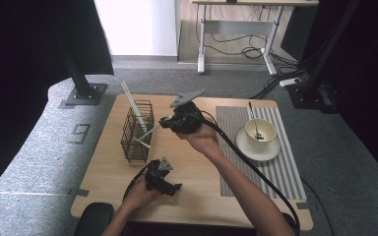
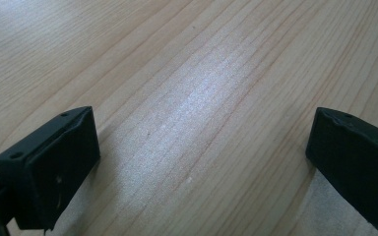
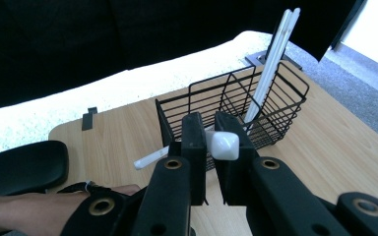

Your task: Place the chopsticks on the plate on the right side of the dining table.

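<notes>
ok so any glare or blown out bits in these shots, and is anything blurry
Left gripper view: a pale sheen of glare on the light wooden table, the near black gripper jaws soft-edged. Right gripper view: the grey floor beyond the black wire basket is blown out white. High view: evenly lit, dark at both sides.

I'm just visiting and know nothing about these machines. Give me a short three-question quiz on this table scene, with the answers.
1. True or false: the right gripper is shut on a white utensil.
2. What stands upright in the wire basket? A) white chopsticks B) a fork C) a whisk
3. Fill in: the cup with the spoon sits on a ____.

Key:
1. True.
2. A, the white chopsticks.
3. Saucer, on the striped mat. The left gripper is open over bare table.
</notes>
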A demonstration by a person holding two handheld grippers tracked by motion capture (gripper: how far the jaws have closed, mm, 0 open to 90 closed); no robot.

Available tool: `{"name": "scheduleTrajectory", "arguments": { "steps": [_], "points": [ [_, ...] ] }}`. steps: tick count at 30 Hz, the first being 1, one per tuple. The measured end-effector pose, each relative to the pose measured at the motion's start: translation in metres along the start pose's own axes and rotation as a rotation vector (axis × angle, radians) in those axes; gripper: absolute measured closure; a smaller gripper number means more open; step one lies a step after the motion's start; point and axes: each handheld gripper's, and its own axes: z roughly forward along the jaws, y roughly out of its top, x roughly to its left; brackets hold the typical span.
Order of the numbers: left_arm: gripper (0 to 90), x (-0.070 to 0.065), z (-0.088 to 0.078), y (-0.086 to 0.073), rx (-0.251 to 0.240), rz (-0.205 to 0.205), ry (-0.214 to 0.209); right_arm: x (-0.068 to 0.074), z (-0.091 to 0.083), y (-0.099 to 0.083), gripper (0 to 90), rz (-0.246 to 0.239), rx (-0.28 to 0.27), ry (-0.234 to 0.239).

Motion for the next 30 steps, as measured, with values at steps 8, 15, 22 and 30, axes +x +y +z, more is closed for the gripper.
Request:
{"name": "scheduleTrajectory", "arguments": {
  "steps": [8,15,22,30],
  "points": [
    [0.0,0.0,0.0,0.0,0.003,0.004,0.0,-0.002,-0.022,0.003,82.3,0.028,-0.041,0.004],
    [0.0,0.0,0.0,0.0,0.003,0.005,0.0,-0.002,-0.052,0.007,82.4,0.02,-0.083,-0.027],
    [0.0,0.001,-0.001,0.001,0.018,0.004,0.0,-0.002,-0.072,0.005,82.6,0.006,-0.091,-0.062],
    [6.4,0.005,-0.014,0.006,-0.009,0.022,-0.004,-0.002,-0.083,-0.01,82.6,0.015,-0.07,-0.075]
  ]
}}
